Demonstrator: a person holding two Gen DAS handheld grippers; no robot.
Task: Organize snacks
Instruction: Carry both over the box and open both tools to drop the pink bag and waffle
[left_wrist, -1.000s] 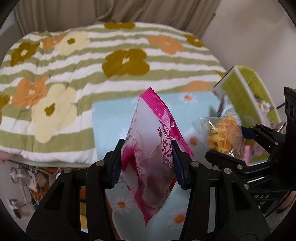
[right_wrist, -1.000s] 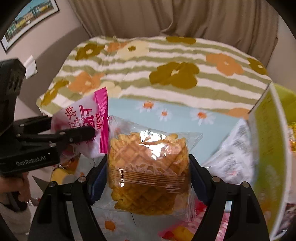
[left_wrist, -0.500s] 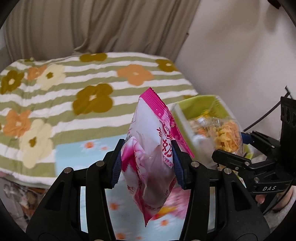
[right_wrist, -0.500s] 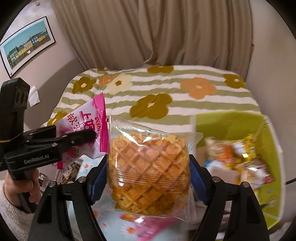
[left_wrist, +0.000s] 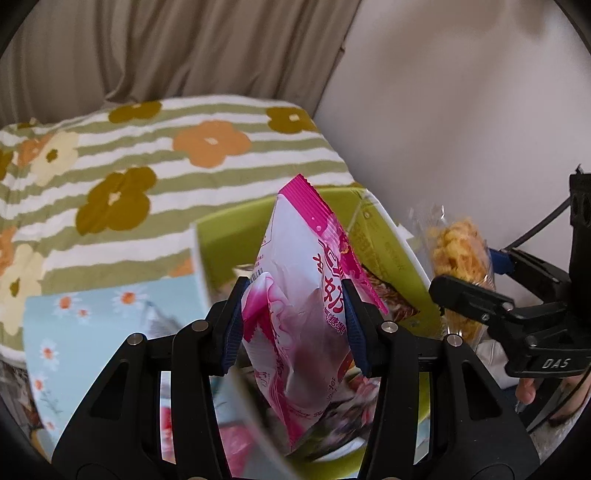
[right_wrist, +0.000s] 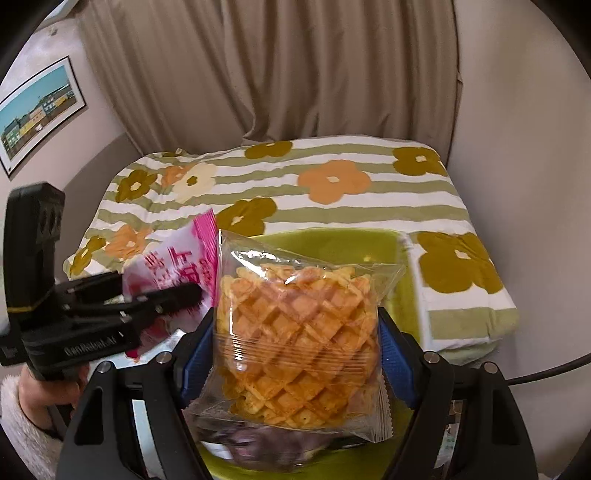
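Observation:
My left gripper (left_wrist: 293, 325) is shut on a pink and white candy bag (left_wrist: 303, 295) and holds it above the open green box (left_wrist: 229, 240). My right gripper (right_wrist: 295, 347) is shut on a clear pack of golden waffle biscuits (right_wrist: 295, 332), also above the green box (right_wrist: 332, 243). Several snack packets lie blurred inside the box under both grippers. In the right wrist view the left gripper (right_wrist: 177, 295) with the pink bag (right_wrist: 177, 258) is at the left. In the left wrist view the right gripper (left_wrist: 476, 295) with the waffle pack (left_wrist: 458, 254) is at the right.
The box sits on a light blue daisy cloth (left_wrist: 92, 325) beside a bed with a green striped flower cover (left_wrist: 147, 155). Beige curtains (right_wrist: 295, 74) hang behind. A bare wall (left_wrist: 461, 110) is at the right and a cable (left_wrist: 535, 229) runs there.
Both grippers have swung to the right with their packs, from over the blue cloth to over the green box. Both grips are unchanged.

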